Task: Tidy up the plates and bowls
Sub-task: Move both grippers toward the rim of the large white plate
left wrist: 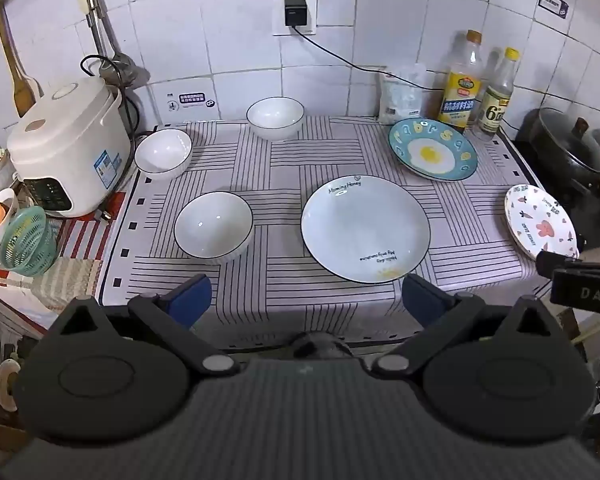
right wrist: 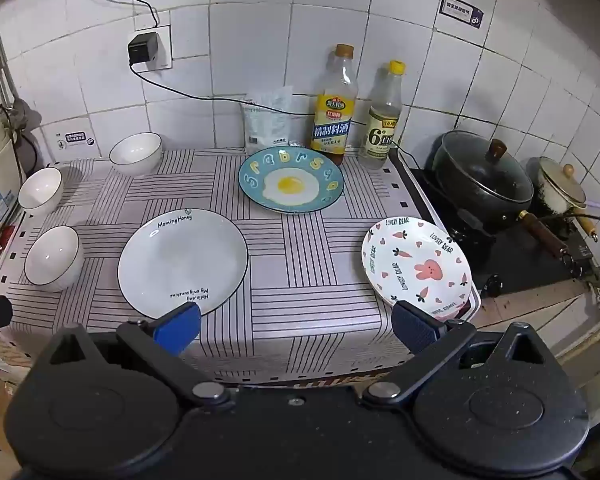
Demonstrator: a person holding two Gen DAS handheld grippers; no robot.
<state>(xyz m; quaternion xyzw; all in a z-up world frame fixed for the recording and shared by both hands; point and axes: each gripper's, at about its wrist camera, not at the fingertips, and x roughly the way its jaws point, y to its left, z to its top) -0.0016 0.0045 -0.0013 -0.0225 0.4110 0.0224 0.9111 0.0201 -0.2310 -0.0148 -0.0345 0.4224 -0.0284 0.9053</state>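
Note:
Three white bowls stand on the striped cloth: near left (left wrist: 213,225) (right wrist: 52,258), far left (left wrist: 163,153) (right wrist: 41,191), back (left wrist: 275,117) (right wrist: 136,153). A large white plate (left wrist: 365,229) (right wrist: 183,262) lies front centre. A blue egg plate (left wrist: 432,149) (right wrist: 291,185) lies at the back. A bunny plate (left wrist: 541,221) (right wrist: 416,266) lies at the right edge. My left gripper (left wrist: 306,300) is open and empty, before the table's front edge. My right gripper (right wrist: 296,326) is open and empty, between the white plate and the bunny plate.
A rice cooker (left wrist: 66,148) stands at the left with a green basket (left wrist: 28,240). Two bottles (right wrist: 334,108) (right wrist: 382,120) and a bag (right wrist: 266,120) stand at the back wall. A black lidded pot (right wrist: 482,178) and a small pot (right wrist: 558,188) sit on the stove at right.

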